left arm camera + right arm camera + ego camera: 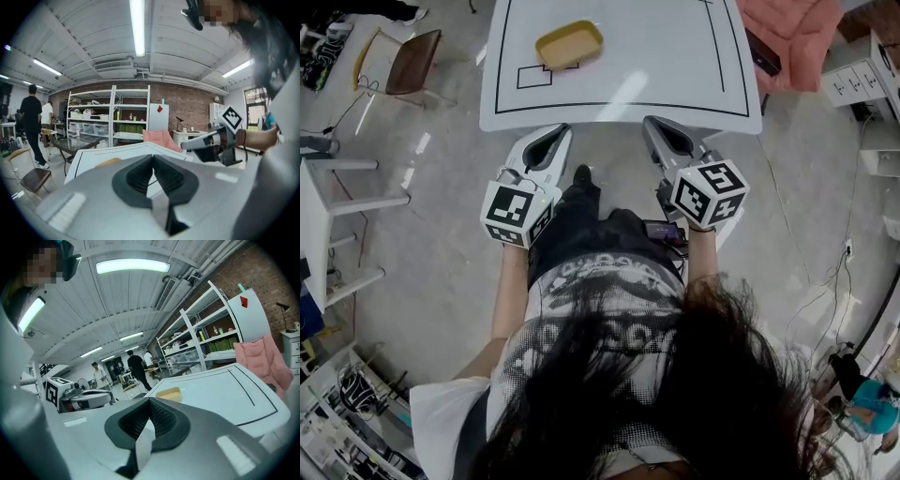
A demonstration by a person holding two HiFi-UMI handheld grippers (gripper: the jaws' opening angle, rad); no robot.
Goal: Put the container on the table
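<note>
The yellow container (pixel 569 44) sits on the white table (pixel 675 66) at its far left, partly over a small black-outlined square. It also shows as a low yellow shape in the left gripper view (pixel 108 162) and in the right gripper view (pixel 168 393). My left gripper (pixel 555 133) and right gripper (pixel 656 126) hover side by side at the table's near edge, well short of the container. Both are shut with nothing between the pads: left (pixel 152 157), right (pixel 150 401). Each gripper shows in the other's view, the right one (pixel 211 140) and the left one (pixel 89 397).
A brown chair (pixel 412 61) stands left of the table, a pink padded seat (pixel 792 33) and a white drawer unit (pixel 858 80) to its right. A white stand (pixel 328 202) is at my left. Shelving (pixel 110 115) and people (pixel 30 119) are far behind.
</note>
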